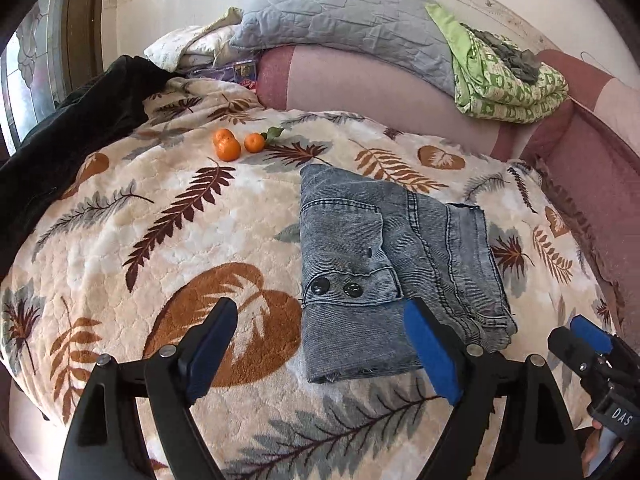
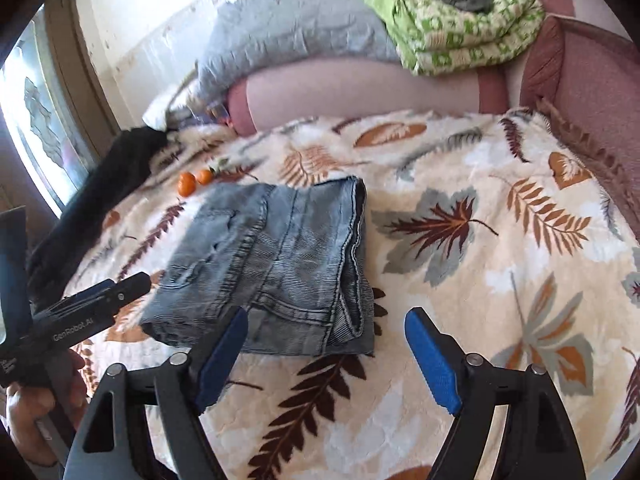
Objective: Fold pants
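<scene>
Left wrist view, gripper: the left gripper (image 1: 324,344) is hanging with jaws spread wide and nothing between the pads, just above the near edge of the pants (image 1: 392,268).
Left wrist view, pants: they are lying as a compact folded bundle on the blanket (image 1: 160,240), waistband and two dark buttons (image 1: 334,288) facing up, so the fold is looking finished or nearly so.
Left wrist view, materials: the denim is looking stiff, ribbed and thick at the seams; the blanket is looking plush and quilted, with a leaf print (soft footing, so the bundle may sag).
Left wrist view, surroundings: three oranges (image 1: 236,144) are sitting well apart from the pants.
Right wrist view, gripper: the right gripper (image 2: 326,354) is likewise standing open and empty, near the bundle's near edge.
Right wrist view, pants: the stacked hems (image 2: 356,256) are forming a thick layered edge on the bundle's right side.
Right wrist view, other hand: a hand (image 2: 28,408) is holding the left gripper at the left margin.
Procedure, judged: both grippers should be clearing the cloth without snagging a layer; if the upper flap is sitting askew, a light press along the thick seam should be settling it.
</scene>
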The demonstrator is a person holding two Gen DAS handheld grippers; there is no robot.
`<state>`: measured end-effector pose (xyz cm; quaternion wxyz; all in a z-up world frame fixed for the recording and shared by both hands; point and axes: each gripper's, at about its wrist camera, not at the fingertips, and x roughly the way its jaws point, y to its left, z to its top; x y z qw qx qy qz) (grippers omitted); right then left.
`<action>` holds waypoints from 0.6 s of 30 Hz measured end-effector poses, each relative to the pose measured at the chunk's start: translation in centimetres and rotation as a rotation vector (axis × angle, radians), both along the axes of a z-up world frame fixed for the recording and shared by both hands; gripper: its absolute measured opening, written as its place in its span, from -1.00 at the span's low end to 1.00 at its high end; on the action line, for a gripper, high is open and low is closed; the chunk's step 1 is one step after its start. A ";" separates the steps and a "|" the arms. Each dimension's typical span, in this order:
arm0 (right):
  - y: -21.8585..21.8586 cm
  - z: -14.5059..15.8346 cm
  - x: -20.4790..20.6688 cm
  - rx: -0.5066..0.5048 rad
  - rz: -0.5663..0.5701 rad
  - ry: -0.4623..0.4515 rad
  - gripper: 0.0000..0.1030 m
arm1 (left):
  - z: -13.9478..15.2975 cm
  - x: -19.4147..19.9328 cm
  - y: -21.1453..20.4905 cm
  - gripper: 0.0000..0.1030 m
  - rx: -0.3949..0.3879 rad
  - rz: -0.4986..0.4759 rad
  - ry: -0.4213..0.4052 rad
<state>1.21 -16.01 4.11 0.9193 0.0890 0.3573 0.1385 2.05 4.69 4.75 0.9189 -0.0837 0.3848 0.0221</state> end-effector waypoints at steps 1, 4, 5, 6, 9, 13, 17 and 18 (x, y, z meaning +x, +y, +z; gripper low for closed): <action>0.2 0.0 -0.7 -0.008 0.007 -0.013 0.64 | 0.3 -0.5 -0.3 0.66 0.008 -0.006 -0.008; 1.1 -0.3 -2.2 -0.043 0.036 -0.021 0.67 | 0.9 -2.1 -1.0 0.66 0.036 -0.004 -0.026; 1.4 -0.5 -2.7 -0.054 0.045 -0.022 0.67 | 1.0 -2.7 -1.2 0.66 0.040 -0.004 -0.032; 1.5 -0.8 -3.0 -0.060 0.053 -0.021 0.67 | 1.1 -3.3 -1.5 0.66 0.044 -0.003 -0.038; 1.5 -2.1 -3.8 -0.076 0.060 -0.006 0.77 | 0.8 -4.6 -2.0 0.67 0.062 0.008 -0.050; 1.1 -3.4 -3.9 -0.095 0.045 0.015 0.81 | -0.2 -5.5 -2.2 0.67 0.075 0.016 -0.017; 0.8 -3.8 -4.2 -0.073 0.060 0.019 0.83 | 0.2 -6.9 -2.7 0.67 0.068 0.004 -0.055; 0.8 -3.7 -4.3 -0.077 0.056 0.013 0.84 | 0.4 -7.1 -2.9 0.67 0.072 0.007 -0.067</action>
